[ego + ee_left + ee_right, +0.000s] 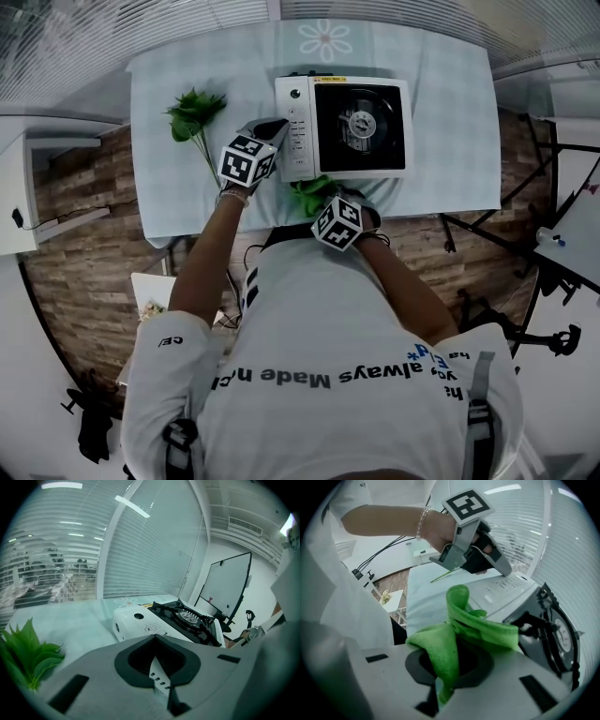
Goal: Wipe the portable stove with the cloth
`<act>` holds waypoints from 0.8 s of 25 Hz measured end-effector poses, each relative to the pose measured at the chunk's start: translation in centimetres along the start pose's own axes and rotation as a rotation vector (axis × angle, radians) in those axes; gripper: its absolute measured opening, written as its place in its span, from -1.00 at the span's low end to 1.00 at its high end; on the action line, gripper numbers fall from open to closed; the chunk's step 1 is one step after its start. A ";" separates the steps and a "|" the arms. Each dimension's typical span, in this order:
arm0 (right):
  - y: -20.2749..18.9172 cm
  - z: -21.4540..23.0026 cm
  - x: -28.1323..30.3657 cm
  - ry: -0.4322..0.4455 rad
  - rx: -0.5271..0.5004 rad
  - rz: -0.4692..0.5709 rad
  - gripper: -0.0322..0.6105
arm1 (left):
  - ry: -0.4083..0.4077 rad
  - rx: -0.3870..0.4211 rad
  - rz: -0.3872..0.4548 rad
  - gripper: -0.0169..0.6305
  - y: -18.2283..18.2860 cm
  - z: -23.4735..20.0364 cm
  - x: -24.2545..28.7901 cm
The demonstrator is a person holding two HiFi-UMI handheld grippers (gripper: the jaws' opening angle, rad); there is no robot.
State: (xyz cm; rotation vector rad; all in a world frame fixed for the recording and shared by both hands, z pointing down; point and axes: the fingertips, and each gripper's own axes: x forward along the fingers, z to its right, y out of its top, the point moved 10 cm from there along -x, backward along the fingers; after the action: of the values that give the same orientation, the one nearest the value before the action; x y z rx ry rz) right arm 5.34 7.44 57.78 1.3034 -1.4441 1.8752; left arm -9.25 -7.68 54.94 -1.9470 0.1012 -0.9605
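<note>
The right gripper (325, 201) is clamping the green cloth (312, 190) in its fingers, poised beside the stove (349, 127). The left gripper (275, 129), fingers closed and empty, is touching it. Pressing the cloth forward looks next.

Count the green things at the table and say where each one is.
2. A leafy sprig lies on the table left of the portable stove; the cloth is pinched in the right hand-held gripper at the stove's near edge. No others show there.

The head view looked steeply down on the bench (450, 112) from overhead. Both gripper views sat low and close, sharing the stove (136, 623); the right one apparently faced leftward across it.
</note>
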 end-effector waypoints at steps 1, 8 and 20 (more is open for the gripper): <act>-0.5 0.2 -0.3 -0.010 0.013 -0.004 -0.83 | -0.004 -0.008 0.002 -0.91 0.0 -0.1 0.0; -4.4 2.1 -2.5 -0.080 0.107 -0.052 -0.83 | -0.004 0.004 0.003 -0.91 -0.1 0.0 0.0; -11.9 6.0 -6.4 -0.216 0.257 -0.149 -0.83 | -0.012 0.013 0.000 -0.91 -0.2 0.0 0.0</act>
State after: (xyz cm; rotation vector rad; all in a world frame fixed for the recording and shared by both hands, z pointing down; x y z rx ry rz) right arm 20.08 7.53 58.24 1.7310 -1.1923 1.9148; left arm -9.31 -7.61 55.09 -1.9413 0.0875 -0.9474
